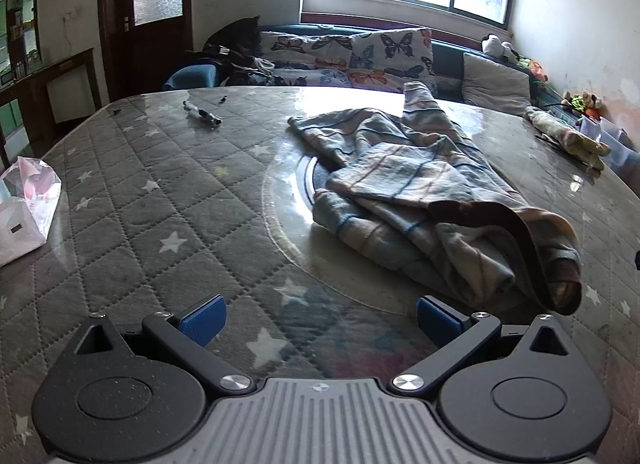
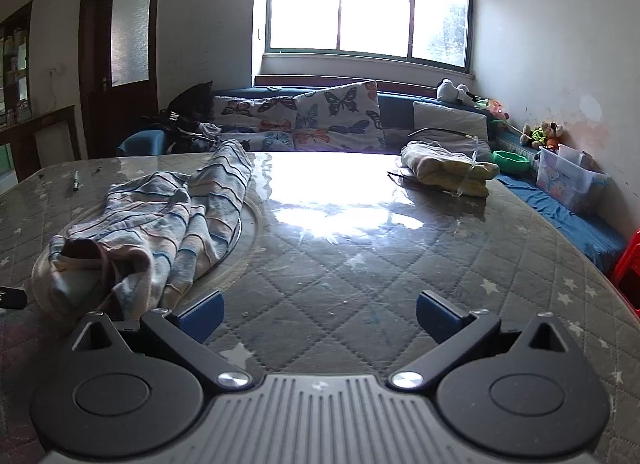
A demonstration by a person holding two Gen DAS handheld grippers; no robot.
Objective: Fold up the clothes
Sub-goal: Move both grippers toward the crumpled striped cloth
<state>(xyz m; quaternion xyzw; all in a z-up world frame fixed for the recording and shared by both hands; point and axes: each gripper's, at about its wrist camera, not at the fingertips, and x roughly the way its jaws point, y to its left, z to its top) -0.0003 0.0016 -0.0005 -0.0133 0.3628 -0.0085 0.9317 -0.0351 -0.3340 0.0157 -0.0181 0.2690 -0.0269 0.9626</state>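
A crumpled striped garment (image 1: 420, 192), pale blue and beige with a dark brown collar, lies on the glass-topped quilted table (image 1: 168, 200). It is ahead and right of my left gripper (image 1: 320, 322), which is open and empty just above the table. In the right wrist view the same garment (image 2: 160, 224) lies ahead and left of my right gripper (image 2: 318, 316), also open and empty. Its collar end is nearest both grippers. A folded yellowish cloth (image 2: 444, 170) lies at the table's far right, and it also shows in the left wrist view (image 1: 568, 138).
A white plastic bag (image 1: 24, 208) sits at the table's left edge. A pen (image 1: 202, 112) lies at the far left. A sofa with butterfly cushions (image 2: 304, 120) stands behind the table. A clear storage box (image 2: 568, 180) and a red stool (image 2: 630, 268) stand at the right.
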